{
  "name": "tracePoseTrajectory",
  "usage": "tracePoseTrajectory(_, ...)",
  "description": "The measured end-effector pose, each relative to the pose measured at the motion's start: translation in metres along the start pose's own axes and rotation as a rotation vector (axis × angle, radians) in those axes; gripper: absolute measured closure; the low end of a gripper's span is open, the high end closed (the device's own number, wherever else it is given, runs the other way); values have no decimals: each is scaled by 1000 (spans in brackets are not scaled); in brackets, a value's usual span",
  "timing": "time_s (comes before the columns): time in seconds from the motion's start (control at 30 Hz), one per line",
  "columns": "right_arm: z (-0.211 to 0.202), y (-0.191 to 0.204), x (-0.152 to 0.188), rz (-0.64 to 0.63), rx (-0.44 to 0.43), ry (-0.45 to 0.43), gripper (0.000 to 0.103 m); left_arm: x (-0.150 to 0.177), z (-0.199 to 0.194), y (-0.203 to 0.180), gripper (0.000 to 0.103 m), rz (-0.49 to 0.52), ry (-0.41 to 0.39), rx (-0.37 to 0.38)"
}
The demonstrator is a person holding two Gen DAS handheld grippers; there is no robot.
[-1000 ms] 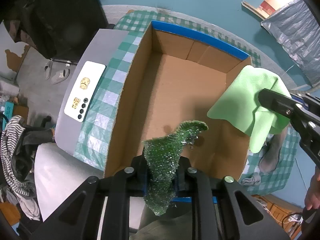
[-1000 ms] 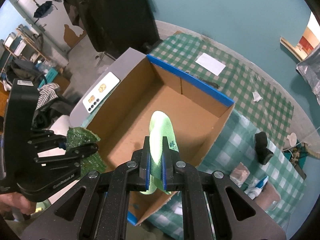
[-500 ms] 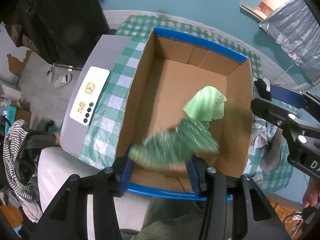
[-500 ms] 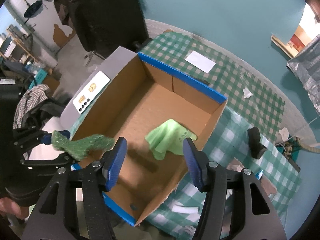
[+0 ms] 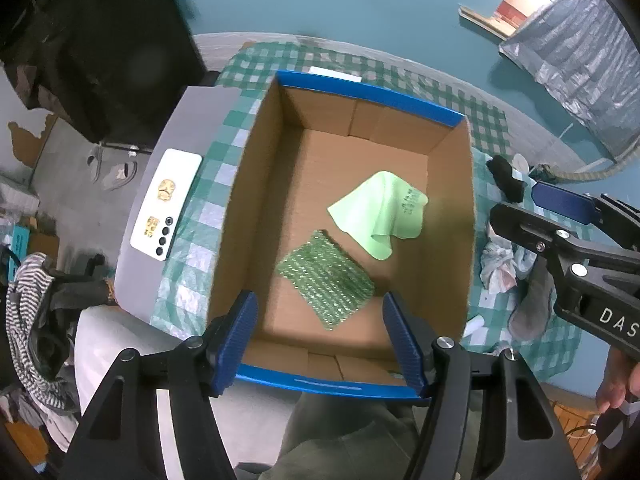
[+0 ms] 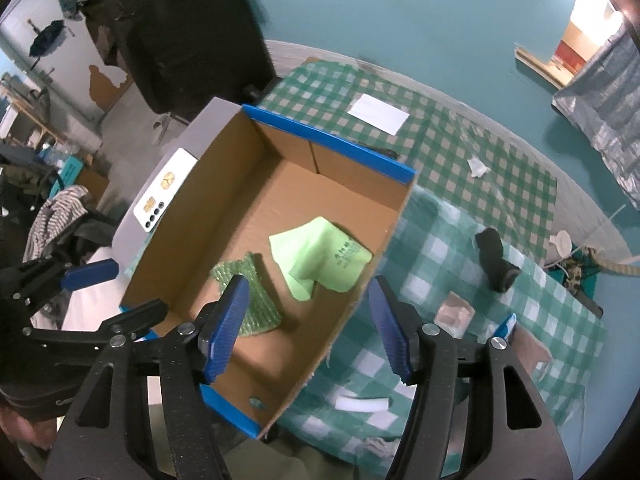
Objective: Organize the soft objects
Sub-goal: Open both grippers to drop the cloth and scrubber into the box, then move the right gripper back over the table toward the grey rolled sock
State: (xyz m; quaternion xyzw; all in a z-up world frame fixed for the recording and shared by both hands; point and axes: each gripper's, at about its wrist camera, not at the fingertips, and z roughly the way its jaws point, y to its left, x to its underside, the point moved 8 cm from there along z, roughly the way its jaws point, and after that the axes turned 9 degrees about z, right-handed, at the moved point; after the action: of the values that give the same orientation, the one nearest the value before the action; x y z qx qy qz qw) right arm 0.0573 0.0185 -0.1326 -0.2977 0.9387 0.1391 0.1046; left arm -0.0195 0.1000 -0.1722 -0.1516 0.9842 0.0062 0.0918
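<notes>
Lying flat on the box (image 5: 448, 216) floor, the knobbly dark-green pad (image 5: 326, 280) and pale-green cloth (image 5: 380, 212) (one corner curled) have dropped from both grippers, left (image 5: 320, 344) and right (image 6: 308, 320), whose jaws have just been opening and hang empty.

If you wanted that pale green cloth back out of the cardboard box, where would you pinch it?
Probably at the raised fold of the pale green cloth, coming straight down from above. The rest lies flat on the floor of the cardboard box, whose tall walls block any sideways approach; the hump gives fingers something to close on.
</notes>
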Motion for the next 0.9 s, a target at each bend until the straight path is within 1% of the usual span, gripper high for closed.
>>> tracePoseTrajectory(0.5,-11,-39,18,92,-9,12,40,-5,0,-40,36,63,2,13)
tracePoseTrajectory(0.9,-22,-88,43,170,13,27,40,-5,4,-83,36,144,15,26)
